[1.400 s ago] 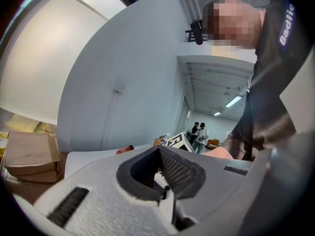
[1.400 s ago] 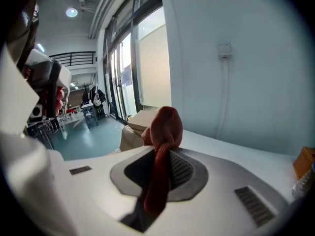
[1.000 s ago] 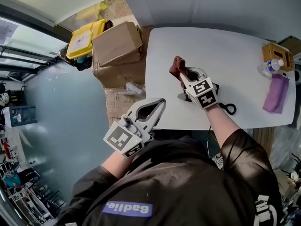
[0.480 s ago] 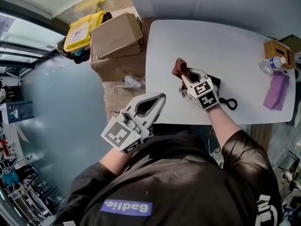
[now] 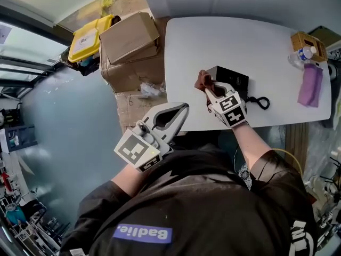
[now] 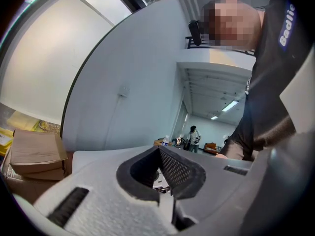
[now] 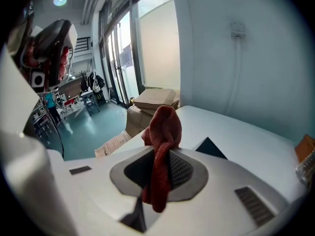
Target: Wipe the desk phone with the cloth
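Observation:
The black desk phone (image 5: pixel 232 80) sits near the front of the white table (image 5: pixel 256 41), its curly cord (image 5: pixel 261 102) trailing to the right. My right gripper (image 5: pixel 209 86) is at the phone's left end, shut on a red-brown cloth (image 5: pixel 202 79). In the right gripper view the cloth (image 7: pixel 163 129) sticks up from between the jaws, and a black corner of the phone (image 7: pixel 210 147) shows just beyond. My left gripper (image 5: pixel 181 111) hangs off the table's front left edge. It is shut with nothing in it (image 6: pixel 162 154).
Cardboard boxes (image 5: pixel 130 39) and a yellow bin (image 5: pixel 87 36) stand on the floor left of the table. At the table's far right are a water bottle (image 5: pixel 300 55), a wicker basket (image 5: pixel 307 40) and a purple cloth (image 5: pixel 309 84).
My right gripper has drawn the cloth leftward and toward me off the phone's top, so more of the phone shows. The left gripper has barely moved.

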A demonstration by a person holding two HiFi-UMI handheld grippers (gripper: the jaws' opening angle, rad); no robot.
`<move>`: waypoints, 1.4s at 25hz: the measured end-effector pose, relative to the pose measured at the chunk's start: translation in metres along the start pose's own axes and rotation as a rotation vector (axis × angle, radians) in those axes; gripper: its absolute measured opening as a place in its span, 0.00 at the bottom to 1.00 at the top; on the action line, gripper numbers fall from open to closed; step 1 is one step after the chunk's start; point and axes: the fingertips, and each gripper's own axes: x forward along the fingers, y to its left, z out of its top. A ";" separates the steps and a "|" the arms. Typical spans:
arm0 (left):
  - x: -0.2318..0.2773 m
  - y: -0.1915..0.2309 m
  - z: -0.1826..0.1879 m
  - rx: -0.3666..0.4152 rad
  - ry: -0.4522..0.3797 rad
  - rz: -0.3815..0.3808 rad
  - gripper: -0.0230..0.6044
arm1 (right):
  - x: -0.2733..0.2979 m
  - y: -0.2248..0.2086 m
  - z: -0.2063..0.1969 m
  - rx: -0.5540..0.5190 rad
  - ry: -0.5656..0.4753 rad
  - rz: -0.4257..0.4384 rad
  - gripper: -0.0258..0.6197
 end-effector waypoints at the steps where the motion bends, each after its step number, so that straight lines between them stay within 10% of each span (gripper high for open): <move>1: -0.004 -0.003 -0.001 0.001 0.000 -0.012 0.05 | -0.002 0.005 -0.002 0.009 0.001 -0.007 0.15; 12: -0.037 -0.042 -0.018 0.018 -0.001 -0.100 0.05 | -0.069 0.060 0.026 -0.005 -0.107 -0.088 0.15; 35: -0.045 -0.191 -0.061 -0.015 0.035 -0.054 0.05 | -0.263 0.157 -0.012 -0.013 -0.345 0.037 0.15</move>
